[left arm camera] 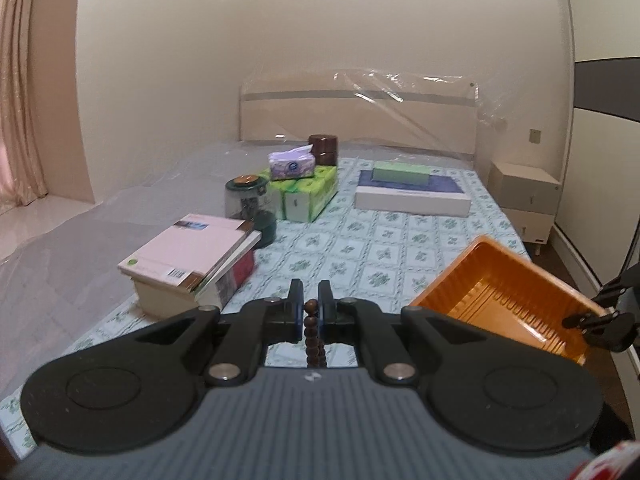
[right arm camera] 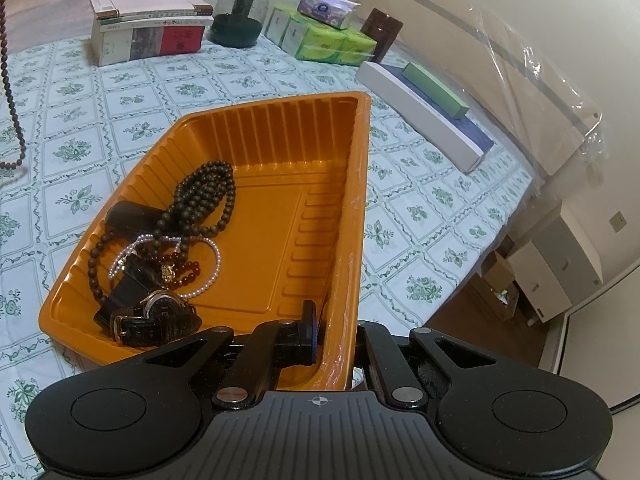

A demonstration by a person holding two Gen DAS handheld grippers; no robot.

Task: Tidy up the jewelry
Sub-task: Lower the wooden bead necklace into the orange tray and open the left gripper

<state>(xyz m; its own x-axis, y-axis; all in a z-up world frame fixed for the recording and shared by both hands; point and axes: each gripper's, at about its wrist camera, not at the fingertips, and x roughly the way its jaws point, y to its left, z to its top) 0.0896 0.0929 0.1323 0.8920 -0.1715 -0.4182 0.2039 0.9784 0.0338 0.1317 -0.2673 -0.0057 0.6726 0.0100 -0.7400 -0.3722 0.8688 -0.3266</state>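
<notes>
The left tool (left arm camera: 310,312) is clamped on a brown bead strand (left arm camera: 313,334), lifted over the bed (left arm camera: 360,240); the right tool (right arm camera: 336,332) pinches the orange tray (right arm camera: 260,208) rim; beads, pearls and watches already lie inside; this strand seems left to place.

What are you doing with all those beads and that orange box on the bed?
A person is tidying jewelry with a gripper in each hand. The left gripper is shut on a brown bead string, which dangles above the bedspread. The right gripper pinches the wall of the orange tray, which already holds dark bead necklaces, a pearl strand and a watch.
</notes>
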